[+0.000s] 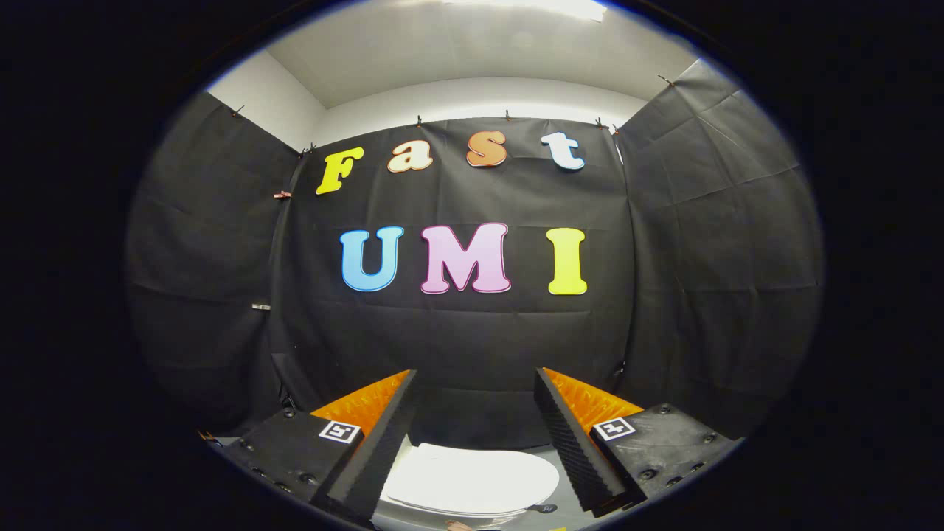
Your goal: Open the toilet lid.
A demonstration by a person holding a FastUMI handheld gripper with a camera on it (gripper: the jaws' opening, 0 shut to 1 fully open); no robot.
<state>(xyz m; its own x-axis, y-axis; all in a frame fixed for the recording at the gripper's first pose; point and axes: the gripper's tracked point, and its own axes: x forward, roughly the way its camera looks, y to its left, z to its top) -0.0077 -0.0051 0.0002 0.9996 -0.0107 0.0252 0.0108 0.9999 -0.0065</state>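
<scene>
Before the black booth wall [457, 346], the gripper [476, 420] is hovering wide open and empty over the closed toilet lid [472, 479], probably stiff, smooth and light, best lifted at its front rim.

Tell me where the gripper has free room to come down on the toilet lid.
The gripper is open, fingers apart, nothing held. Between them lies the closed white toilet lid, its top bare. Ahead of the fingers, up to the black cloth wall, the air is free. It gets tight at the lid's near edge.

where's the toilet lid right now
In the gripper view the white toilet lid lies closed, low down between the open gripper's two fingers, below the black cloth wall.
</scene>
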